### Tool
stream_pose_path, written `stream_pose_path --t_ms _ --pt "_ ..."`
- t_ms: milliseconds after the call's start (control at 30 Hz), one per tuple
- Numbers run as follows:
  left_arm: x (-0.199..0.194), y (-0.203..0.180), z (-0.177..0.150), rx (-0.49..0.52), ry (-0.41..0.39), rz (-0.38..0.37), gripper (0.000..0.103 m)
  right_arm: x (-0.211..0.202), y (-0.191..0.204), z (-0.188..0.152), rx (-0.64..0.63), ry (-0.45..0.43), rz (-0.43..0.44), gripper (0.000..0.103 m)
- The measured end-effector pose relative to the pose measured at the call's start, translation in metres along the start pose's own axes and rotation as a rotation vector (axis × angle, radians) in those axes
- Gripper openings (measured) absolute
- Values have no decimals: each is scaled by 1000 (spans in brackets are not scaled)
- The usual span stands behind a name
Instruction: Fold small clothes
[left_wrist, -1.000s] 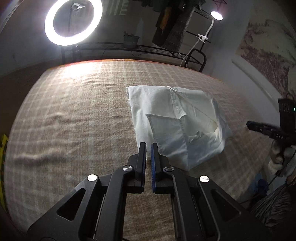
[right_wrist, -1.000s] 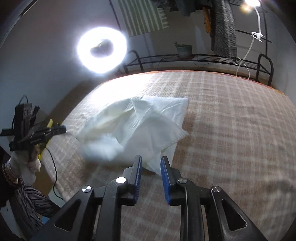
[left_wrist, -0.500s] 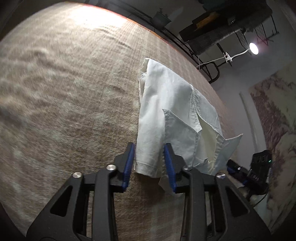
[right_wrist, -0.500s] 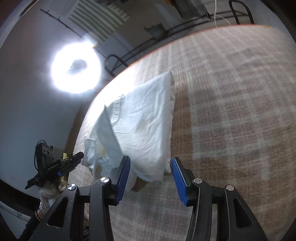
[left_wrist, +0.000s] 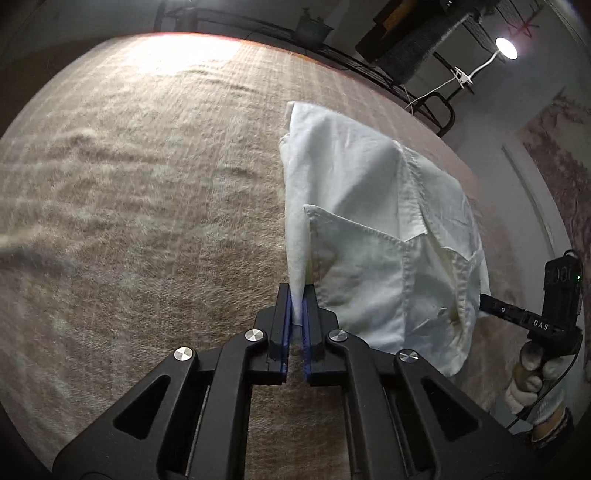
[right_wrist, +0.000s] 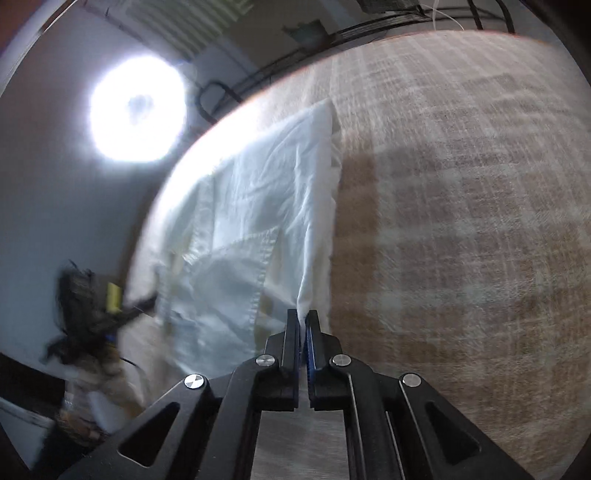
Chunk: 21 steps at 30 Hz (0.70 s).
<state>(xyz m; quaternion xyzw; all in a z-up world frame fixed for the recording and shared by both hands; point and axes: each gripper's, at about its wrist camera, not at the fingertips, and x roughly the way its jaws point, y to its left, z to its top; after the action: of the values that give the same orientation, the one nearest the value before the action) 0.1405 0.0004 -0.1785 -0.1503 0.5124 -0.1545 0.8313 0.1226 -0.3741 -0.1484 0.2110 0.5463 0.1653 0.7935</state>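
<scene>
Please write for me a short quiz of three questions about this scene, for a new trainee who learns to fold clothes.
1. True or false: the left tool is shut on an edge of the white shirt.
2. What does the right tool grip? A) the checked blanket B) the white shirt C) nothing
3. Which bright lamp shows at the left of the right wrist view?

Key: 1. True. 2. B. 3. The ring light.
</scene>
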Motion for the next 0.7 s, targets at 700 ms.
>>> stream_pose_path --t_ms 700 --pt "3 -65 88 147 -136 20 2 -23 87 59 -277 -178 -32 24"
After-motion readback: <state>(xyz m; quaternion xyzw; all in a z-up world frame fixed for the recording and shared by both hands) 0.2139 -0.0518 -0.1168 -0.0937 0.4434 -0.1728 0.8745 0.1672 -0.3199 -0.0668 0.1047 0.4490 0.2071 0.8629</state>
